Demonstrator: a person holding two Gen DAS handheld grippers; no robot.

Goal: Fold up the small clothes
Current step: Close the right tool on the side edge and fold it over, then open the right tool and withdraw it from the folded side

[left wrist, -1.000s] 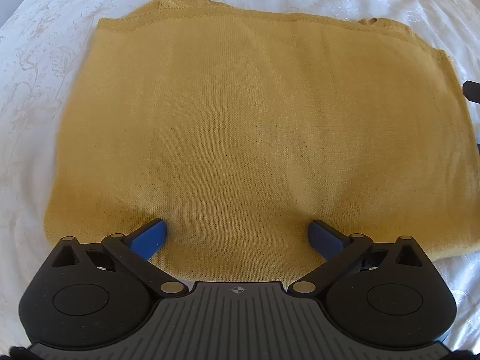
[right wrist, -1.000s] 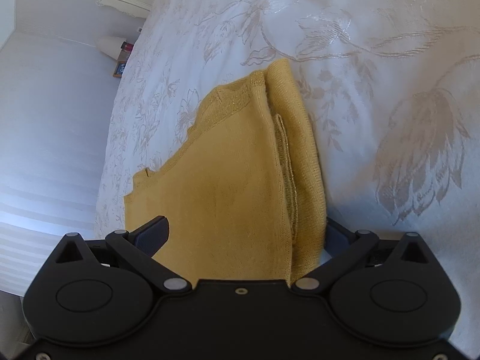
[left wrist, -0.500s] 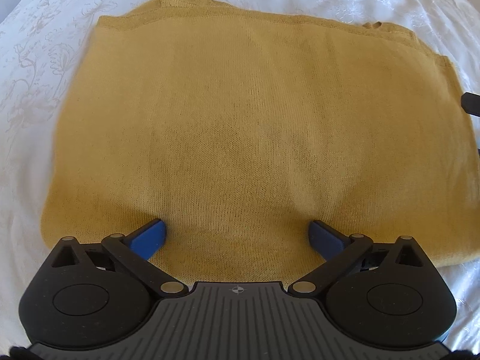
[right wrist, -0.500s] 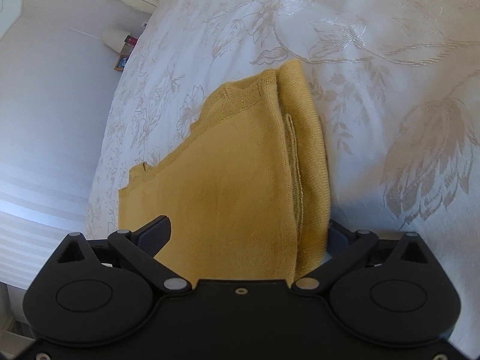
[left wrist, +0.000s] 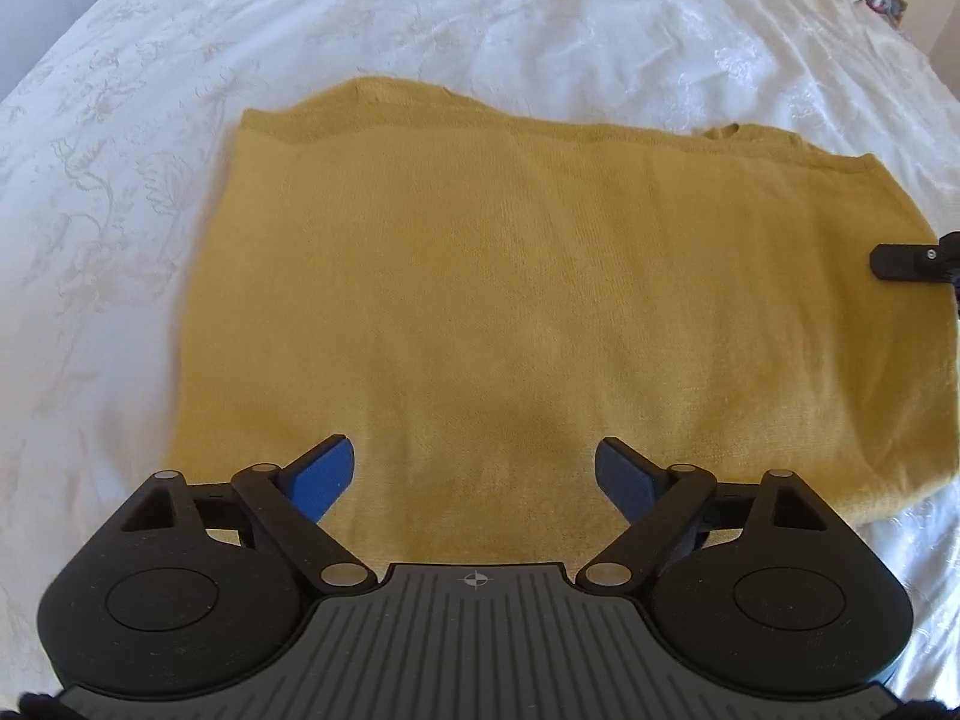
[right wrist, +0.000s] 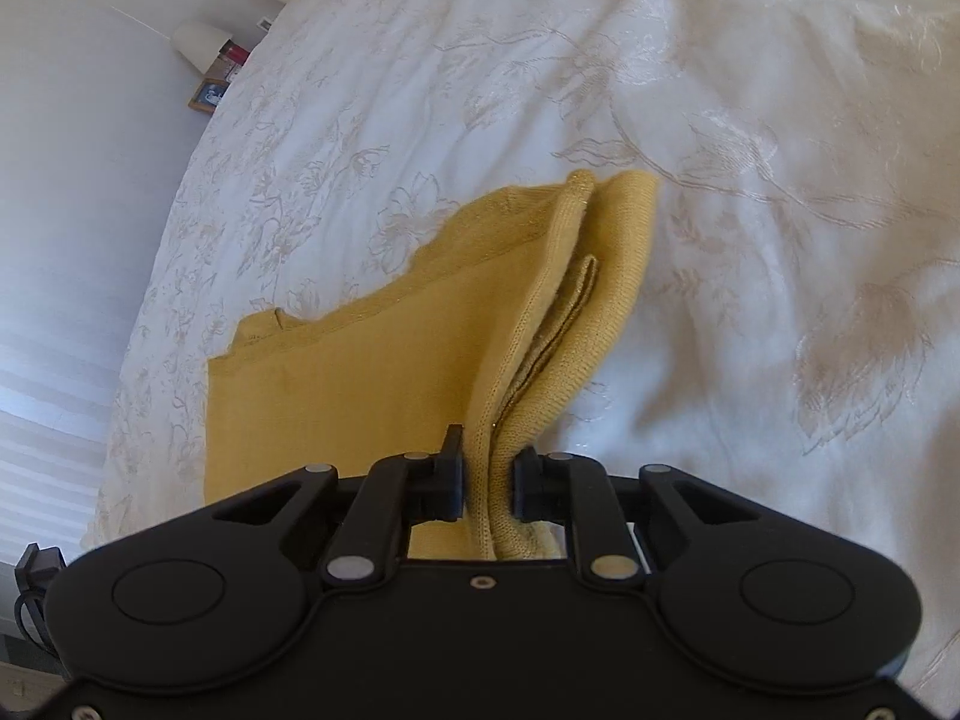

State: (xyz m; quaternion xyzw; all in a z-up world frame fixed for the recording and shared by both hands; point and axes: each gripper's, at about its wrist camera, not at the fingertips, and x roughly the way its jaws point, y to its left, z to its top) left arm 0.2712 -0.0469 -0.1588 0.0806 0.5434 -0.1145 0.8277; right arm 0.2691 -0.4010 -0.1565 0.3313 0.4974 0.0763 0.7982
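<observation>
Right wrist view: yellow knit garment (right wrist: 372,384) lies partly folded on white bed cover (right wrist: 750,192), layered edge pinched in right claw (right wrist: 487,480), clamped tight on stacked hems. Left claw (left wrist: 474,474) spread wide, hovering over near edge, gripping nothing. Advice: keep all layers inside pinch, lift low, carry edge straight across, let left claw pin cloth at fold line. Risk: inner layer slipping out.
</observation>
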